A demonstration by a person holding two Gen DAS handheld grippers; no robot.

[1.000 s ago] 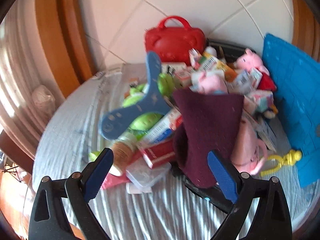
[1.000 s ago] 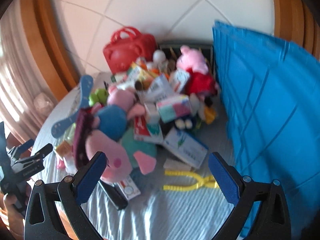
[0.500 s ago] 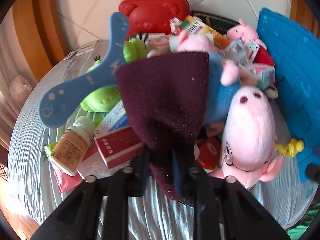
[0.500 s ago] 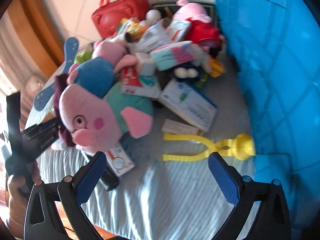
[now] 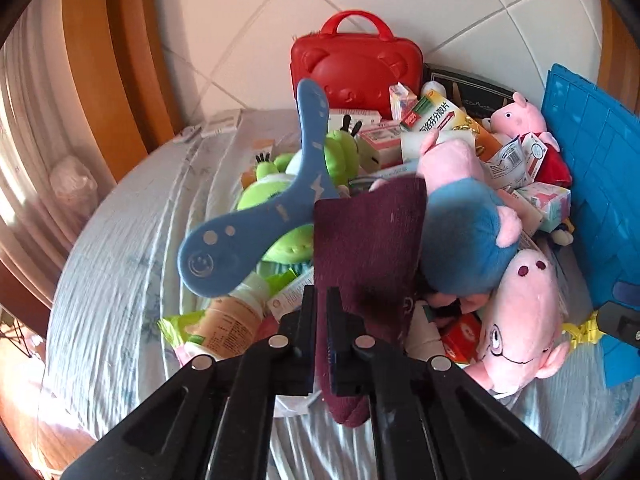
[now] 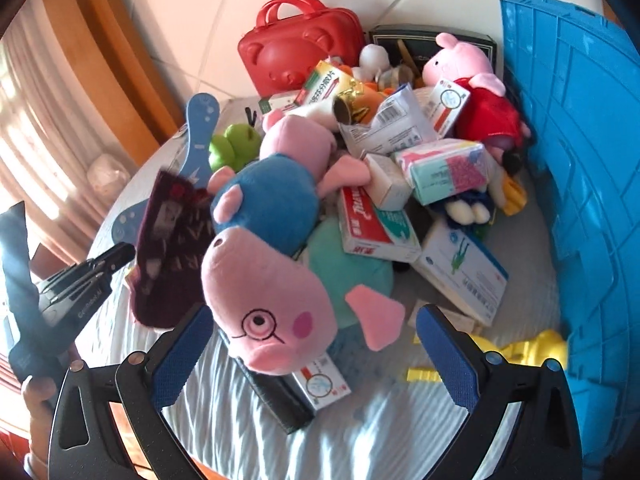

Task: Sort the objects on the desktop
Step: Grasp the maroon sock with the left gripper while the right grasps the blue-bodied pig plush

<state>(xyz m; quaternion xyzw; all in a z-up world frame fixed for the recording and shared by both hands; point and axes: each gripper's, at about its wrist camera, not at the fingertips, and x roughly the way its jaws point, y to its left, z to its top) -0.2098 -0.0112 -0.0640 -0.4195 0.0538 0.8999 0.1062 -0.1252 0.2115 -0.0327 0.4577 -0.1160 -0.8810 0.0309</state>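
Observation:
A heap of toys and boxes lies on a round table with a pale striped cloth (image 5: 120, 280). My left gripper (image 5: 321, 300) is shut on the near edge of a maroon sock (image 5: 368, 248) draped over the heap. In the right wrist view the left gripper (image 6: 120, 254) shows at far left, pinching the maroon sock (image 6: 172, 240). My right gripper (image 6: 312, 320) stands open low over the table's near edge. The head of a pink pig plush in a blue shirt (image 6: 272, 300) sits between its fingers, untouched.
A blue crate (image 6: 580, 160) stands at the right, a red case (image 6: 304, 48) at the back. A blue boomerang (image 5: 256, 236), green plush (image 5: 276, 184), bottle (image 5: 228, 324), toothpaste box (image 6: 372, 224), small pig in red (image 6: 472, 80) and yellow tongs (image 6: 548, 348) crowd the pile.
My left gripper went from wide open to shut on the maroon sock and pushed in closer. My right gripper dropped nearer the pig plush and stayed open.

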